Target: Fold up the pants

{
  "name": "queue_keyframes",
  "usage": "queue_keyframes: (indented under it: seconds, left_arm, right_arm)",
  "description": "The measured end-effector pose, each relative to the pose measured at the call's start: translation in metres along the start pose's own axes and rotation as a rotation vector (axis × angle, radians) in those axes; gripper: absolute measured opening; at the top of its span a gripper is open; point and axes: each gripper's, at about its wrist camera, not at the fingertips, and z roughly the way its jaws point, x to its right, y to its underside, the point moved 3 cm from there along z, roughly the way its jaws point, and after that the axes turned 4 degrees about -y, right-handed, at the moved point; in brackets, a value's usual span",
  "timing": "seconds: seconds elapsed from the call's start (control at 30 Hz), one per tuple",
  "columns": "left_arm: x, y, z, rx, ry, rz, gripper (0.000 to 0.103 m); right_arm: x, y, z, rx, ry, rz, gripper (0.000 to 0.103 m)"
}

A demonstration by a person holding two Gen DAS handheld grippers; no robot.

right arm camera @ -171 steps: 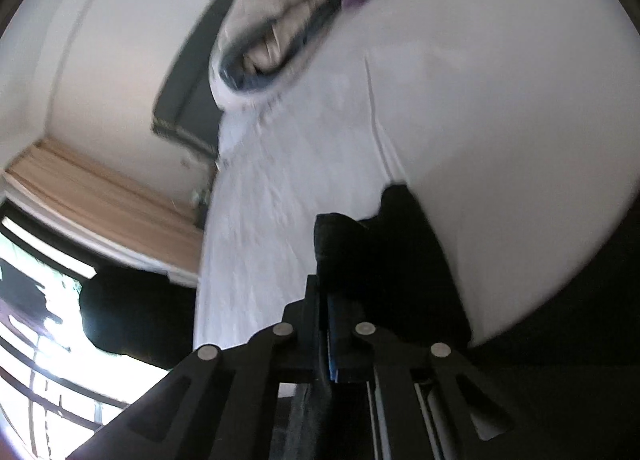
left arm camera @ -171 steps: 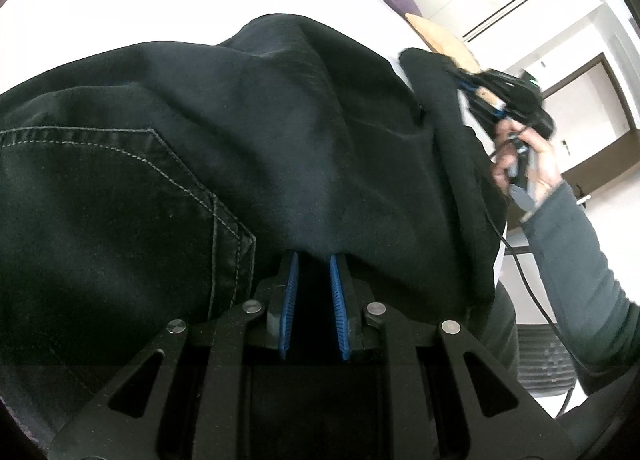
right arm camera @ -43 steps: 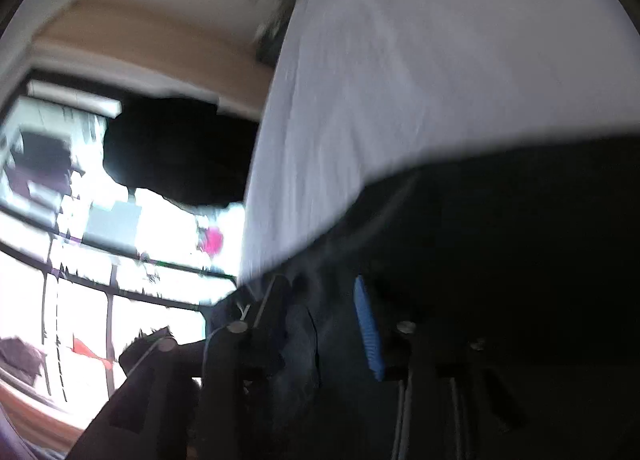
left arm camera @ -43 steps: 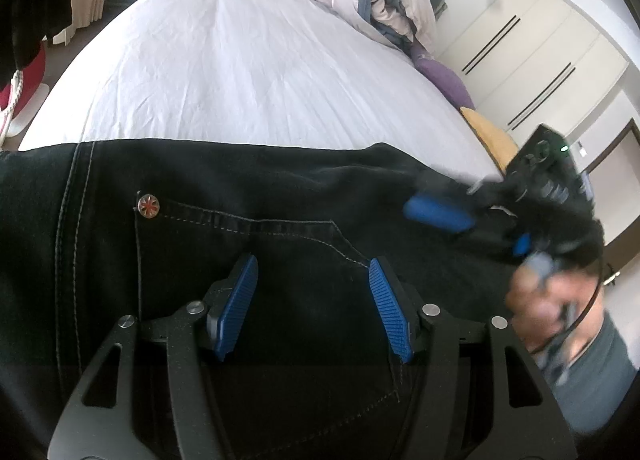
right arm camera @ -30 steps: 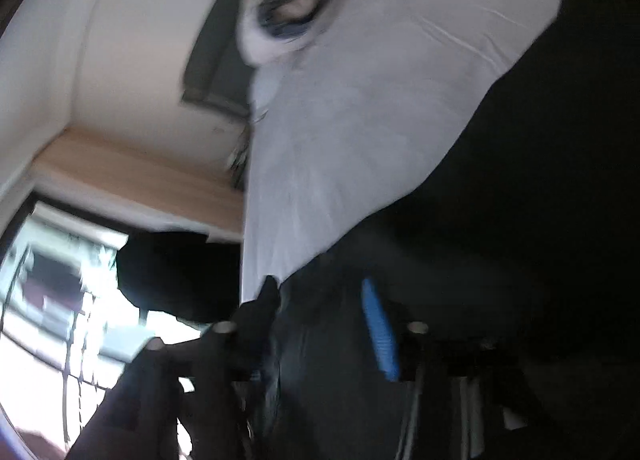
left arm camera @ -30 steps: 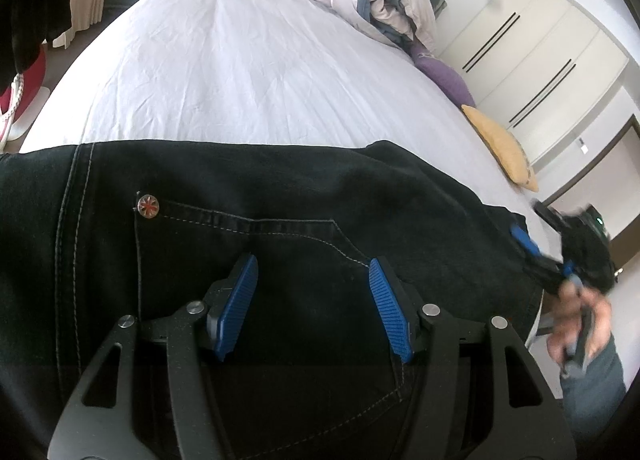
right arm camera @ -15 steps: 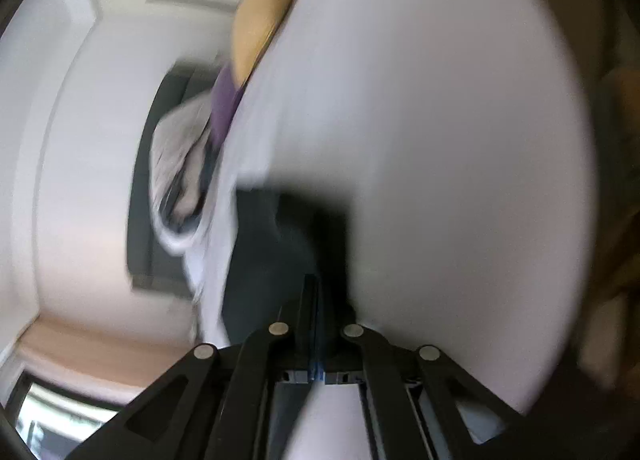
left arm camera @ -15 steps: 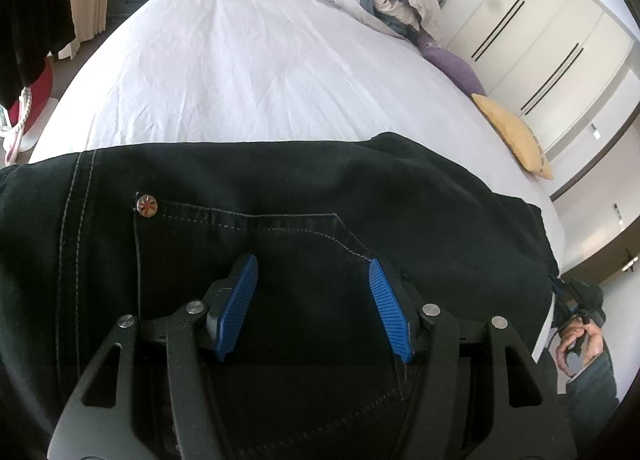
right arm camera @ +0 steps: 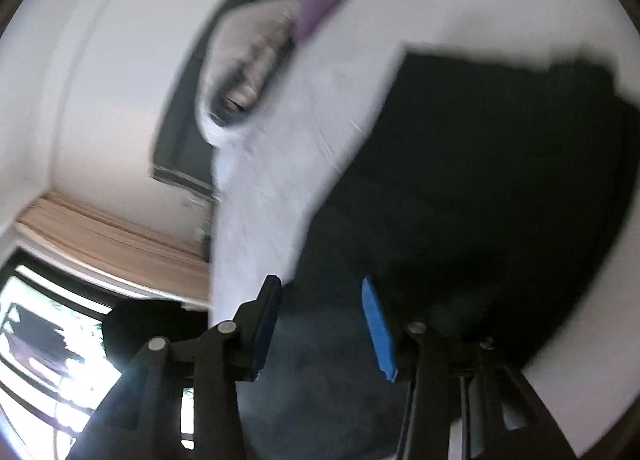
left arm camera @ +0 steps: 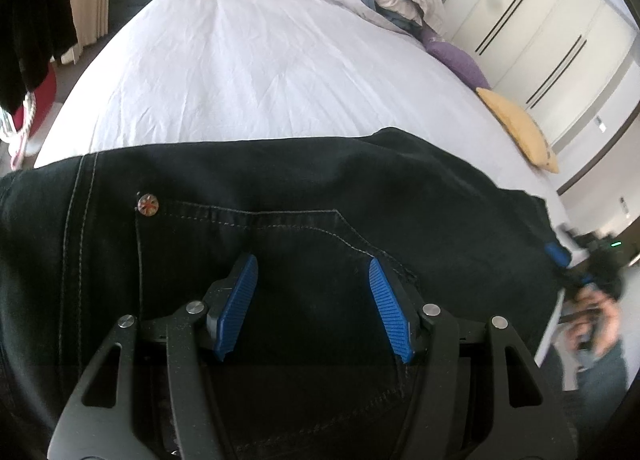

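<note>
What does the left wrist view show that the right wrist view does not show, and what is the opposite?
Only the left wrist view shows the pocket rivet, the wardrobe doors and the person's right hand holding the right tool. Only the right wrist view shows the bright window. Both show the black pants on the white bed, the purple cushion, the yellow cushion, and each open tool.

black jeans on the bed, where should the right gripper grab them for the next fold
Probably the far right end of the black jeans, where the edge hangs past the white bed corner. Come from the right: the right gripper, open, is already beside it.
</note>
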Motion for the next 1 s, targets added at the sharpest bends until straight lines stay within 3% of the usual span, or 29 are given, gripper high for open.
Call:
queue_keyframes:
  seconds: [0.03, 0.07, 0.13, 0.17, 0.23, 0.27, 0.3, 0.37, 0.47, 0.6, 0.7, 0.83, 1.0]
  left_arm:
    - [-0.003, 0.0, -0.002, -0.005, 0.015, -0.01, 0.057]
    - [-0.006, 0.0, -0.004, -0.008, 0.026, -0.016, 0.057]
    - [-0.016, 0.001, -0.011, -0.007, 0.043, -0.037, 0.057]
    - [-0.023, 0.002, -0.016, -0.001, 0.054, -0.058, 0.057]
    - [-0.029, 0.002, -0.023, 0.008, 0.068, -0.074, 0.057]
    - [-0.03, 0.003, -0.027, 0.013, 0.047, -0.069, 0.057]
    - [-0.028, 0.002, -0.03, 0.015, 0.016, -0.059, 0.058]
    - [-0.017, 0.002, -0.034, 0.021, -0.005, -0.046, 0.068]
    - [0.01, -0.003, -0.036, 0.031, 0.052, -0.036, 0.074]
    - [0.053, -0.005, -0.023, -0.012, 0.107, 0.043, 0.074]
    - [0.072, 0.0, -0.01, -0.05, 0.145, 0.06, 0.074]
    - [0.083, 0.012, 0.004, -0.073, 0.14, 0.092, 0.074]
    - [0.093, 0.009, 0.017, -0.096, 0.161, 0.088, 0.074]
  right_arm:
    - [0.015, -0.008, -0.007, 0.008, 0.025, 0.018, 0.005]
    - [0.033, -0.014, -0.015, 0.028, 0.057, 0.042, 0.0]
    - [0.048, -0.013, -0.042, 0.109, 0.046, 0.073, 0.0]
    - [0.061, -0.022, -0.07, 0.191, 0.107, 0.076, 0.0]
    - [0.076, -0.039, -0.1, 0.285, 0.134, 0.113, 0.005]
    - [0.085, -0.042, -0.127, 0.322, 0.109, 0.145, 0.024]
    - [0.082, -0.043, -0.136, 0.344, 0.089, 0.149, 0.054]
    - [0.084, -0.035, -0.169, 0.407, 0.126, 0.142, 0.078]
    - [0.067, -0.023, -0.154, 0.375, 0.016, 0.144, 0.078]
    - [0.052, -0.015, -0.105, 0.302, 0.046, 0.205, 0.074]
    - [0.056, -0.017, -0.103, 0.318, 0.034, 0.25, 0.074]
    - [0.056, -0.028, -0.104, 0.298, 0.036, 0.258, 0.071]
    - [0.047, -0.04, -0.092, 0.26, 0.002, 0.251, 0.055]
